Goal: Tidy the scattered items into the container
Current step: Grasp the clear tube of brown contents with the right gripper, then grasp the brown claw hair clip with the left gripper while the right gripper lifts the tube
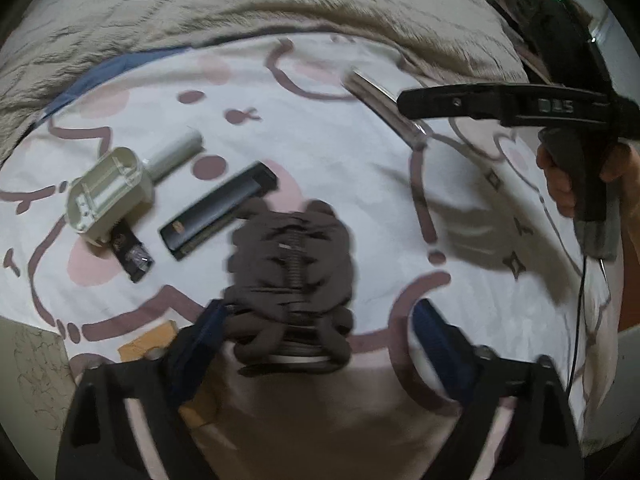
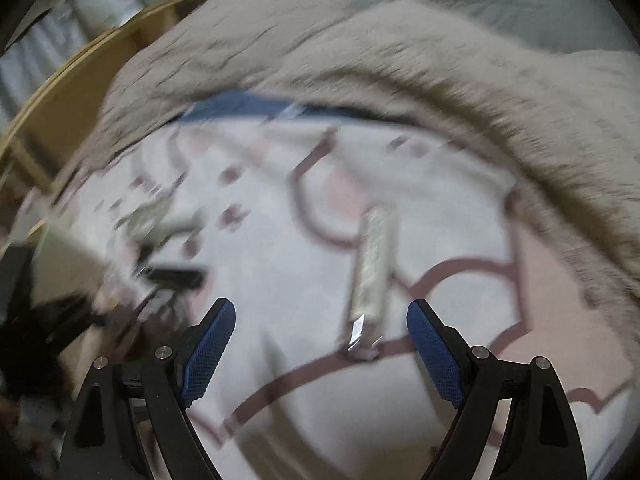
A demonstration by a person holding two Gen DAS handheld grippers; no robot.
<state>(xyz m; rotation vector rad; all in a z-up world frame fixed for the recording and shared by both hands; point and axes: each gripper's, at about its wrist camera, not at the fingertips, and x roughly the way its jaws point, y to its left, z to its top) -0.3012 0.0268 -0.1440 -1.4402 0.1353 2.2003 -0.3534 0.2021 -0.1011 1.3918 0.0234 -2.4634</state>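
In the left wrist view a brown braided hair clip (image 1: 292, 280) with a metal spring lies on the patterned sheet between the fingers of my left gripper (image 1: 320, 332). The left finger touches its side, while the right finger stands clear of it, so the gripper is open. My right gripper (image 1: 404, 100), held by a hand (image 1: 558, 184), hovers over a silvery stick (image 1: 380, 104). The right wrist view is blurred: that stick (image 2: 372, 272) lies just ahead of my open right gripper (image 2: 320, 332), with nothing between the pads.
On the left of the sheet lie a cream open plastic case (image 1: 108, 192), a white cylinder (image 1: 176, 152), a slim black device (image 1: 220, 208) and a small black packet (image 1: 132, 252). A fuzzy beige blanket (image 1: 280, 4) bounds the far side. A wooden frame (image 2: 60, 92) runs along the left.
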